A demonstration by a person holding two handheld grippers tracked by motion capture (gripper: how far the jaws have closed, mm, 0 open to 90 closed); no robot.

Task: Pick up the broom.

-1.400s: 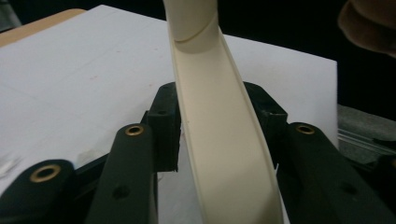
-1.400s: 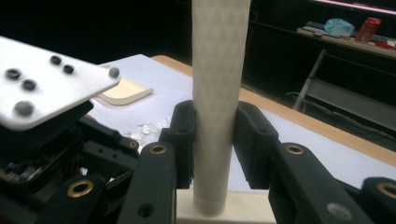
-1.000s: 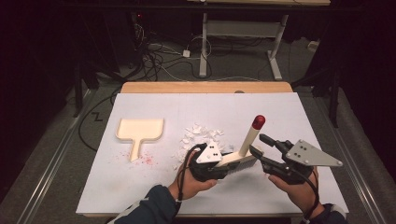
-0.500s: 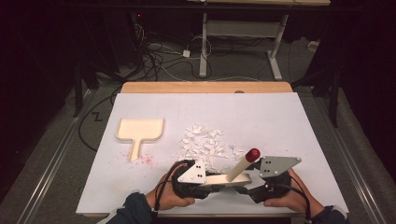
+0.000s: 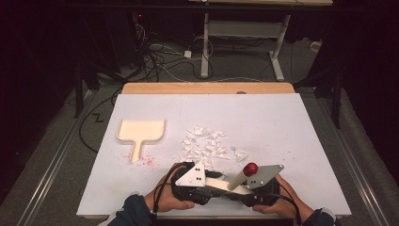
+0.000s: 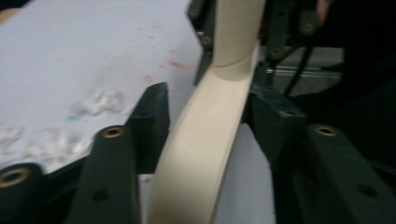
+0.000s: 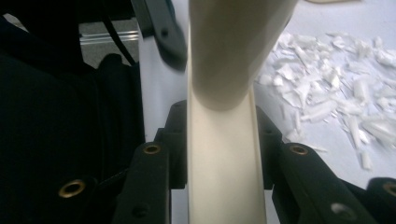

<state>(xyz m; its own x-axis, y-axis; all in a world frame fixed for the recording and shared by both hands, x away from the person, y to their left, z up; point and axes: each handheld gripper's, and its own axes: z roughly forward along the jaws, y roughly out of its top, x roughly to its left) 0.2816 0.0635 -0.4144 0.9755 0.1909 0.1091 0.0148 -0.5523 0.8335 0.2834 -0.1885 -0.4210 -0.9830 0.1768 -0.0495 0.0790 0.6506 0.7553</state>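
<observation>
High view: the cream brush with the red knob now sits low, on the person's side of the scrap pile, with its handle leaning over. A second ago it stood taller. Both hands have come down with it. The left gripper and right gripper meet on its base from opposite ends. The dustpan lies flat, well left of the pile.

Left gripper view: jaws have just been opening and are now about half spread. The brush base runs between them. One pad touches it and the other stands just clear, so there's no real clamp.

Right gripper view: jaws have just been closing, and both pads now press the base strip. The right gripper has it. Scraps are just past the handle.

My read is a handover from left to right, nearly done. Once the left backs off, the right can sweep the pile toward the dustpan.
</observation>
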